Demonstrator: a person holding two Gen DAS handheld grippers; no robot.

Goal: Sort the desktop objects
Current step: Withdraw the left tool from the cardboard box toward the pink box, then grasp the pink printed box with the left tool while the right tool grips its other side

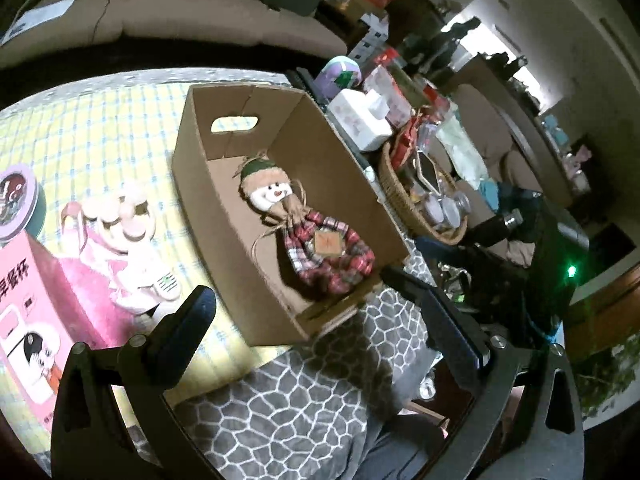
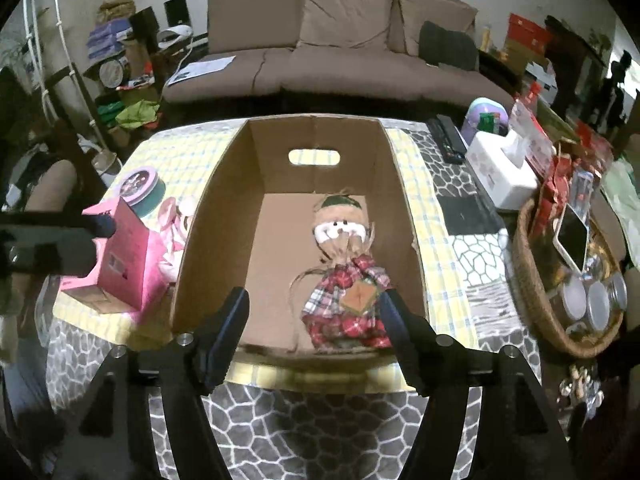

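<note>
Currently, an open cardboard box (image 2: 224, 200) is sitting on a yellow checked cloth (image 2: 188, 152) that is covering part of the table. A snowman doll (image 2: 344, 264) in a green cap and red plaid skirt is lying flat on the box floor, toward the right-hand wall, head pointing at the far end with the handle cutout.

Right gripper (image 2: 314, 322) is hovering over the near rim of the box, fingers spread wide, nothing between them; the doll's skirt is showing just beyond the right finger.

Left gripper (image 1: 298, 294) is hanging near the box's near corner, jaws likewise parted and holding nothing. It is also showing at the left edge of the right wrist view, beside the pink carton.

Left of the box, a pink carton (image 1: 52, 300) is standing upright, with a pink plush toy (image 1: 120, 232) lying between it and the box wall, and a round tin (image 2: 142, 190) sitting behind them.

Right of the box, a white tissue box (image 2: 500, 172), a black remote (image 2: 446, 138) and a wicker basket (image 2: 532, 292) crowded with jars are resting. A brown sofa (image 2: 344, 52) is standing beyond the table.
</note>
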